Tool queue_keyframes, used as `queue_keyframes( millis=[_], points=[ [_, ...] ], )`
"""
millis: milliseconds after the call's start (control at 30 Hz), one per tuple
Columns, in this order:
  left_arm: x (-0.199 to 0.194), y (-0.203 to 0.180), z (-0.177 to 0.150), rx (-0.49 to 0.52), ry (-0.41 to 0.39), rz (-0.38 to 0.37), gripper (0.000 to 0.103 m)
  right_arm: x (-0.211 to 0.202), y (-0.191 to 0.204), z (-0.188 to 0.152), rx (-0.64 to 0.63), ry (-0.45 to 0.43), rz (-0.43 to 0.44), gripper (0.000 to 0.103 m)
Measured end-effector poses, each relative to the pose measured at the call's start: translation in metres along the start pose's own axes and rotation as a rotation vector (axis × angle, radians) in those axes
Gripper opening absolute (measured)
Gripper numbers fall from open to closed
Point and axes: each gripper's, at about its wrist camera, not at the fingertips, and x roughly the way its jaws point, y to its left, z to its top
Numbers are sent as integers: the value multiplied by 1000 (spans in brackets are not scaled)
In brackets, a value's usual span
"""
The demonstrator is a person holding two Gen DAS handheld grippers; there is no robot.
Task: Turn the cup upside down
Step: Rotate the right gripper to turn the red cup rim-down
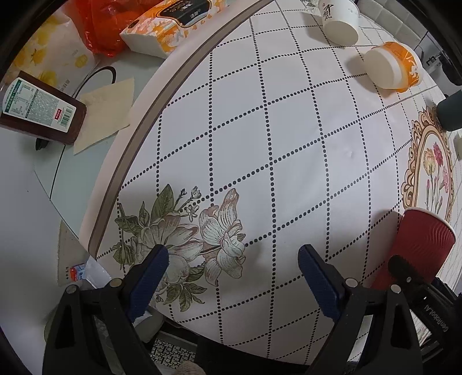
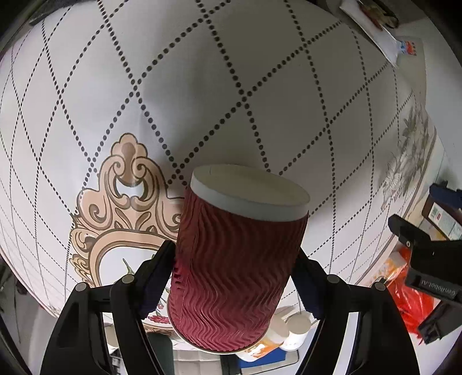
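A red ribbed paper cup (image 2: 234, 265) is held between the fingers of my right gripper (image 2: 235, 259). Its white closed base points away from the camera and its rim sits near the camera. It hangs above the tablecloth (image 2: 231, 86). The same red cup (image 1: 421, 248) shows at the lower right of the left wrist view, with the right gripper's body below it. My left gripper (image 1: 234, 265) is open and empty over the flower print of the tablecloth (image 1: 260, 144).
A white paper cup (image 1: 340, 23) and an orange-and-white cup (image 1: 392, 66) lie at the far side of the table. A tissue pack (image 1: 170, 26), an orange bag (image 1: 101, 26) and a brown bottle (image 1: 40, 109) lie past the table's left edge.
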Motion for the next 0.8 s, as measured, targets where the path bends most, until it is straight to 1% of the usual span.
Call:
queue_keyframes(
  millis=[100, 167, 233, 300, 367, 433, 533, 567, 700, 733, 800],
  points=[
    [-5, -2, 0, 6, -5, 4, 92, -4, -5, 4, 42, 9, 7, 78],
    [-7, -4, 1, 8, -8, 10, 92, -8, -8, -1, 76, 10, 6, 78],
    [-10, -6, 2, 14, -12, 13, 92, -10, -16, -2, 140, 14, 13, 78],
    [-12, -9, 3, 23, -15, 17, 92, -13, -21, -14, 205, 25, 33, 78],
    [-14, -11, 4, 32, -19, 21, 92, -16, -30, -17, 270, 34, 49, 78],
    [-16, -16, 7, 43, -24, 25, 92, -18, -40, -24, 351, 44, 90, 78],
    [-20, -21, 9, 60, -30, 27, 92, -17, -53, -36, 509, 49, 172, 78],
    [-21, -24, 10, 66, -33, 28, 92, -16, -53, -45, 551, 49, 193, 78],
    [-24, -36, 13, 99, -39, 30, 92, -13, -63, -65, 789, 45, 333, 78],
    [-24, -38, 13, 106, -40, 30, 92, -11, -64, -69, 826, 45, 355, 78],
    [-26, -46, 15, 122, -43, 30, 92, -6, -59, -80, 931, 45, 423, 78]
  ],
)
